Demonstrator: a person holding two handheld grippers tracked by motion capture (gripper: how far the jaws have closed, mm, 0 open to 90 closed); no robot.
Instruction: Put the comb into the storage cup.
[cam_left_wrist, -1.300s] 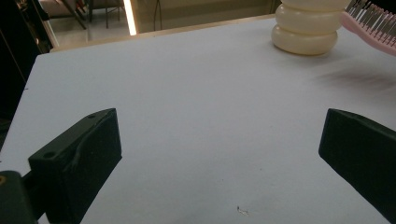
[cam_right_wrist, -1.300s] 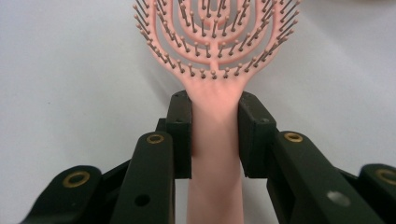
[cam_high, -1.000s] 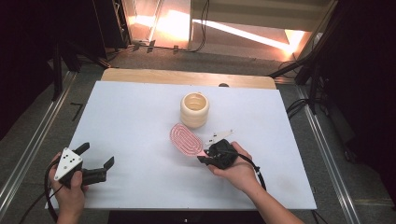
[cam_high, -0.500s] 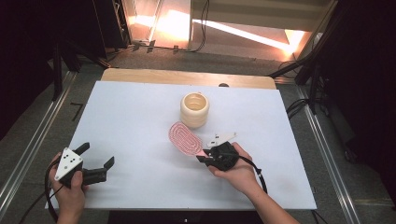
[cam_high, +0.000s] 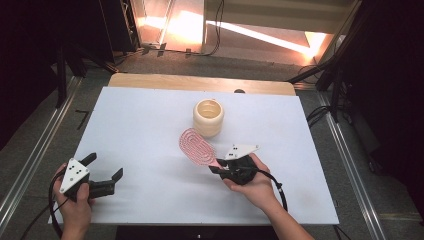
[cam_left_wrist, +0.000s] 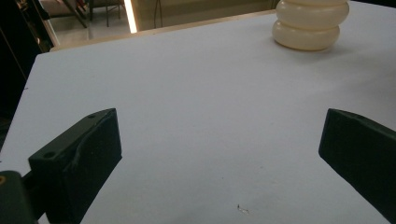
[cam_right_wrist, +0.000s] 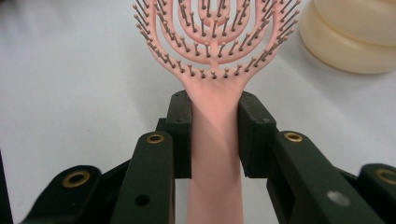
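Nearest the person, at the front left corner of the white table (cam_high: 140, 130), the left hand (cam_high: 75, 210) holds the left gripper (cam_high: 104, 171) low over the surface, its jaws spread wide apart with nothing but bare tabletop between them; in the left gripper view the two black pads stand at opposite edges of the frame, and the table runs clear up to a cream ribbed jar (cam_left_wrist: 310, 23) at the far right. Further in and to the right of the table's middle, the right hand (cam_high: 255, 182) grips the right gripper (cam_high: 220, 167), whose grey three-cornered plate sits on top and whose cable loops back along the wrist. Its jaws are clamped on the handle of a pink hairbrush (cam_high: 197, 147): the right gripper view shows both black pads pressed against the flat pink handle (cam_right_wrist: 215, 140) from either side, just below the spot where the handle widens into the head. The brush head (cam_right_wrist: 215, 32), an open pattern of curved ribs with ball-tipped bristles facing up, reaches out from the gripper toward the far left. Just beyond the head stands the cream ribbed jar (cam_high: 208, 117), upright with its mouth open, near the brush, though whether the two touch cannot be told. Behind the jar, a strip of bare wood (cam_high: 200, 82) edges the far side of the table.
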